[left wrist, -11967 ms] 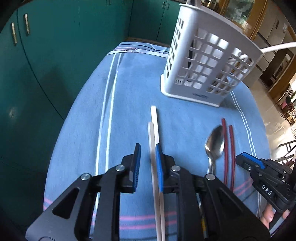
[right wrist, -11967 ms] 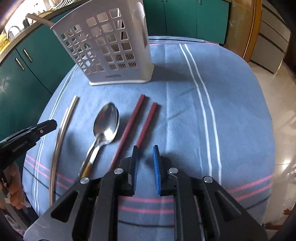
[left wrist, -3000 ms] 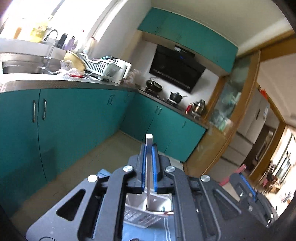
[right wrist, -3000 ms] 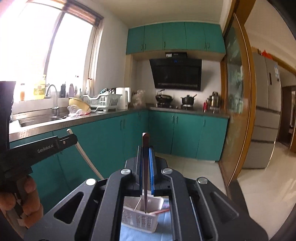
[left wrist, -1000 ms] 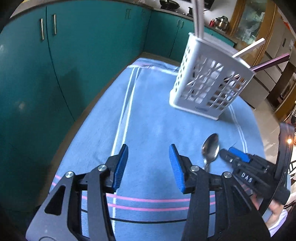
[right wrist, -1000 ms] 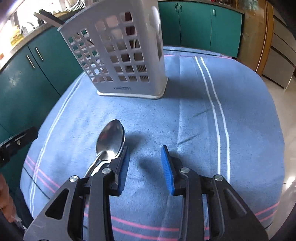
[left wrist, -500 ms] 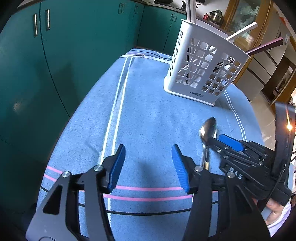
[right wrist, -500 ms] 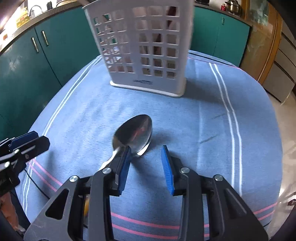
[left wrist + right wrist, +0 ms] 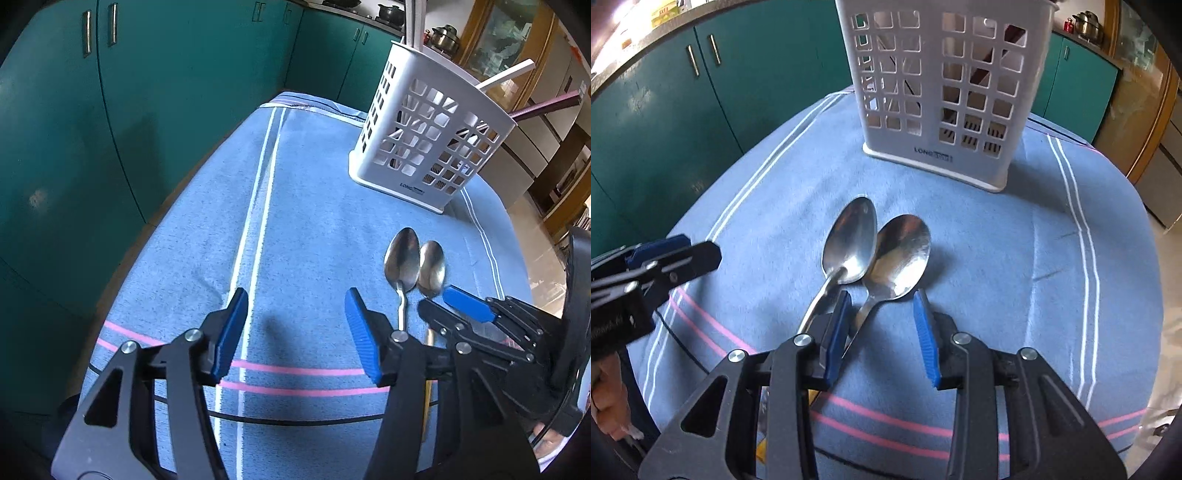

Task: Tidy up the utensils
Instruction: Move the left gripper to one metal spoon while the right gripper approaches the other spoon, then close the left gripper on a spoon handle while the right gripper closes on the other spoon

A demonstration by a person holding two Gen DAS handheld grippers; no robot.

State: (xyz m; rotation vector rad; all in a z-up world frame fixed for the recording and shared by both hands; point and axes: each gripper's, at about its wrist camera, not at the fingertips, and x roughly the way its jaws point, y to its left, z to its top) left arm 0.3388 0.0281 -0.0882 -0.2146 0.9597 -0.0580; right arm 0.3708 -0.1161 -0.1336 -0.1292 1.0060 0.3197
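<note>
**Lying on the cloth: two spoons, one caddy, two grippers**

Item 1: two steel spoons, the left spoon (image 9: 851, 242) and the right spoon (image 9: 901, 254), side by side on the blue striped tablecloth (image 9: 1015, 258), bowls touching and pointing toward the caddy.

Item 2: white slotted utensil caddy (image 9: 942, 92), upright at the far end of the cloth, well apart from the spoons. White chopsticks (image 9: 504, 75) and a dark red chopstick (image 9: 543, 105) stand slanted in it.

Item 3: right gripper (image 9: 882, 332), jaws apart, straddling the right spoon's handle; pads not pressing.

Item 4: left gripper (image 9: 295, 332), jaws apart over bare cloth, nothing between them, left of the spoons.
</note>
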